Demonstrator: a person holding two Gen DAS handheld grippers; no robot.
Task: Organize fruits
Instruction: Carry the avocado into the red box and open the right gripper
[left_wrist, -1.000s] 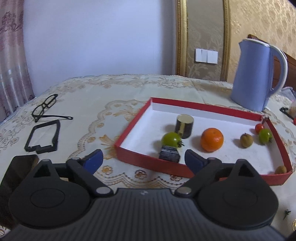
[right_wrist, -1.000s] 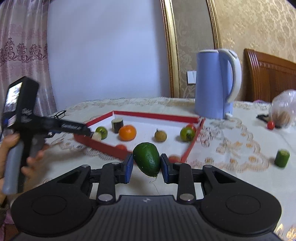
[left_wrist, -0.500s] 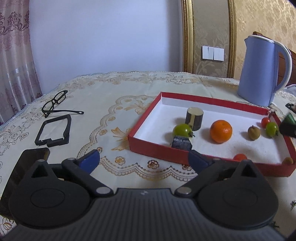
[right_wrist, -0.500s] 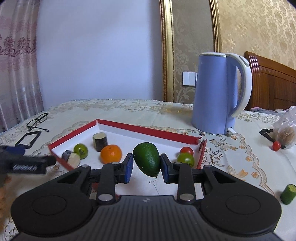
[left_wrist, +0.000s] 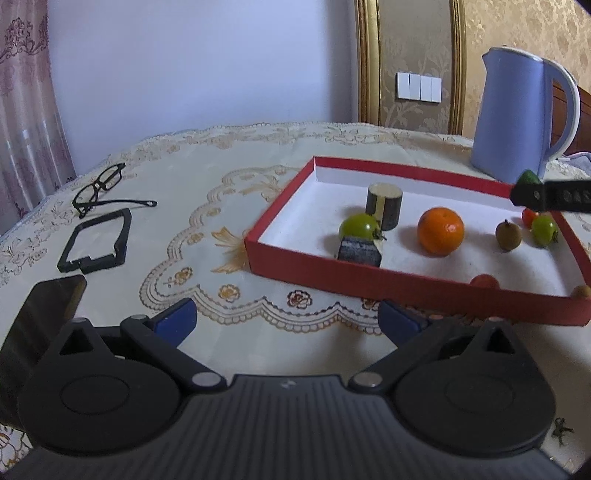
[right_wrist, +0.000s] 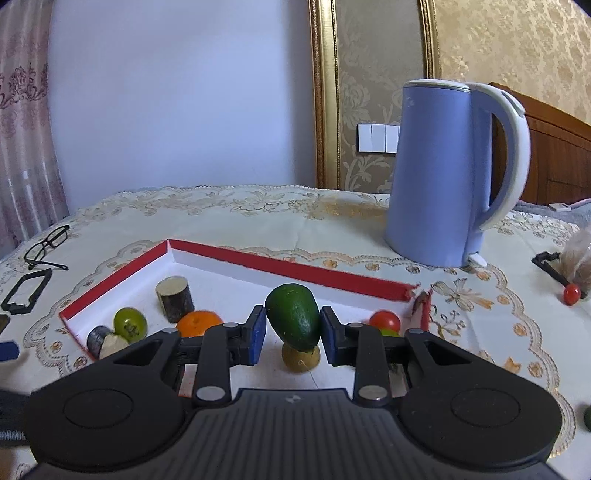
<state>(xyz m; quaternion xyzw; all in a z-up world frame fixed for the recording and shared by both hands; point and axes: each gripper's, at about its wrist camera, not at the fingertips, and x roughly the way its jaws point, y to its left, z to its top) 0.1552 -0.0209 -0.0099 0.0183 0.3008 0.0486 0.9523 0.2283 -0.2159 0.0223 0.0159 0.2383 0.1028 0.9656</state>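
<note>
My right gripper (right_wrist: 293, 332) is shut on a dark green avocado (right_wrist: 294, 315) and holds it above the red tray (right_wrist: 295, 271), over a brown kiwi (right_wrist: 301, 360). The tray (left_wrist: 406, 286) holds an orange (left_wrist: 440, 230), a green tomato (left_wrist: 359, 226), a wood cylinder (left_wrist: 384, 201), a grey-and-white piece (left_wrist: 359, 251), a kiwi (left_wrist: 508, 235), and small red and green tomatoes (left_wrist: 543, 229). My left gripper (left_wrist: 284, 319) is open and empty, low over the tablecloth in front of the tray. The right gripper's tip with the avocado shows at the left wrist view's right edge (left_wrist: 546, 194).
A blue kettle (right_wrist: 450, 170) stands behind the tray's right end. Glasses (left_wrist: 101, 188) and a black frame (left_wrist: 98, 245) lie at the left. A cherry tomato (right_wrist: 571, 294) and a plastic bag (right_wrist: 578, 258) sit far right. A dark flat object (left_wrist: 40, 317) lies at near left.
My right gripper has carried the avocado forward over the tray, closer to the kettle. My left gripper has drawn back a little from the tray and stayed open.
</note>
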